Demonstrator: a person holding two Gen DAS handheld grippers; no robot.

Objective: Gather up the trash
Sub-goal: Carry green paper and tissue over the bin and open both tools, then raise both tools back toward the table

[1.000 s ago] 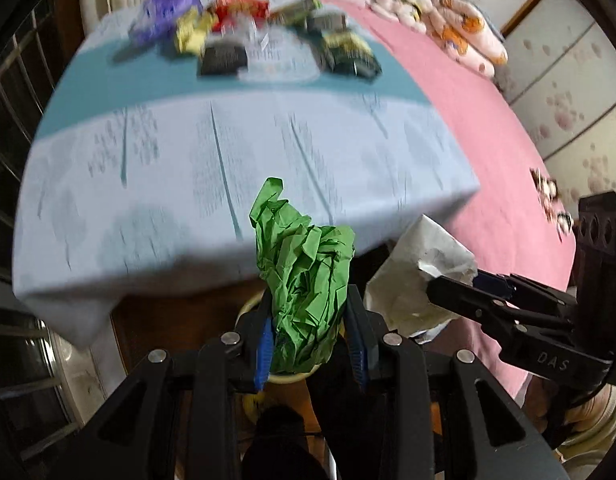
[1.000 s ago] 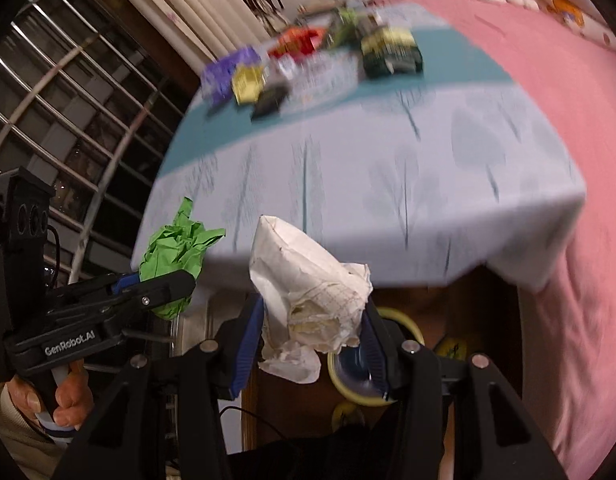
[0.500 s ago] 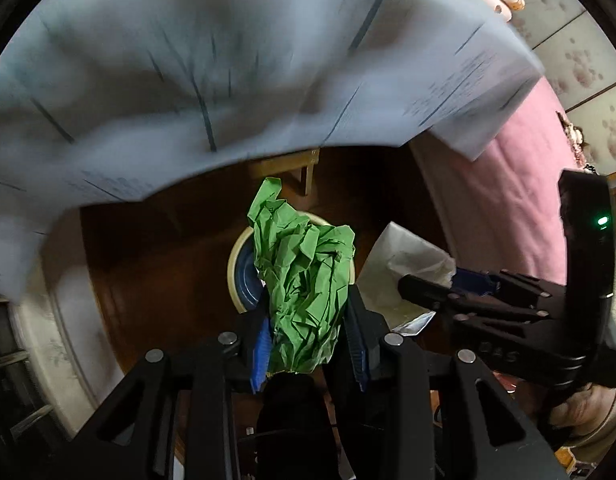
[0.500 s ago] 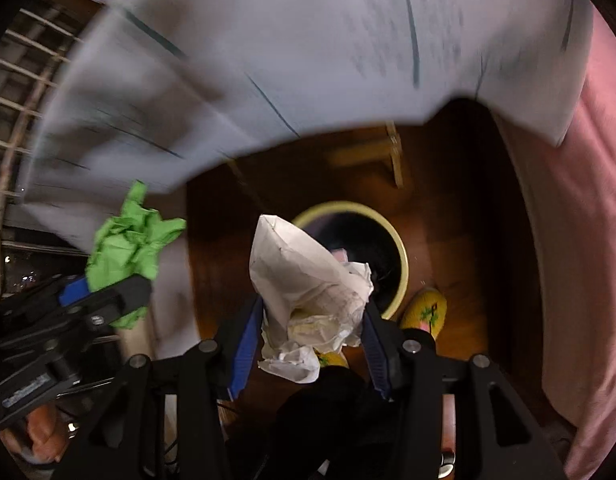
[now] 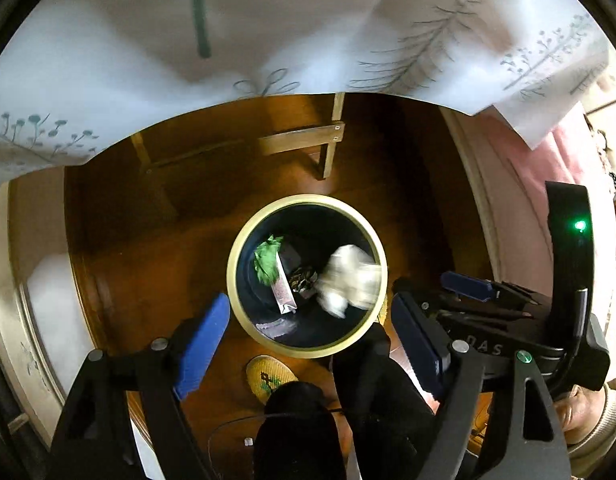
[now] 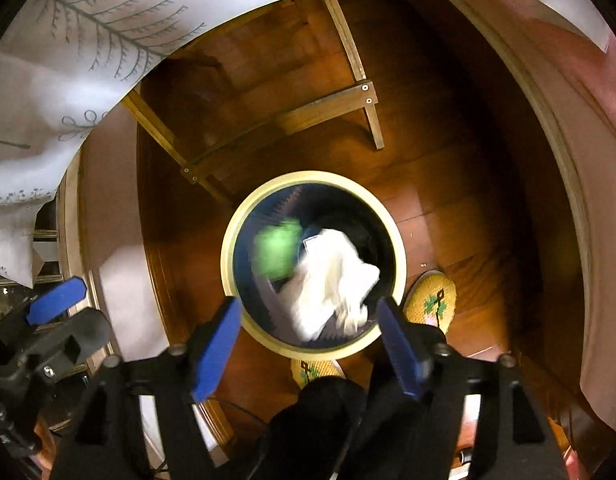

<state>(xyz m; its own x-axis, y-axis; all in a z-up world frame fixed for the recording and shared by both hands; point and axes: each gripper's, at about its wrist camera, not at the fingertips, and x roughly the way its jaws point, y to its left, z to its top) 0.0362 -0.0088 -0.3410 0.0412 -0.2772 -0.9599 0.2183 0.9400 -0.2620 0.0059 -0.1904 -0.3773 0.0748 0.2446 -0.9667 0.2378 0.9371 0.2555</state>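
A round bin with a cream rim stands on the wooden floor below both grippers. The crumpled green paper and the crumpled white paper are inside it, blurred, free of any pads, among a few other scraps. My left gripper hangs over the bin's near rim, its jaws opening wide with nothing between the blue pads. My right gripper does the same, jaws opening and holding nothing. Each gripper also shows in the other's view, the right gripper at right, the left gripper at left.
A pale tablecloth with leaf prints hangs over the top of both views. Wooden table legs and a crossbar stand behind the bin. Yellow knitted slippers lie beside it. A pink bedspread drops at right.
Both grippers sank from table height to just above the bin. Both sets of jaws opened; the green and white paper wads left the pads and dropped into the bin.
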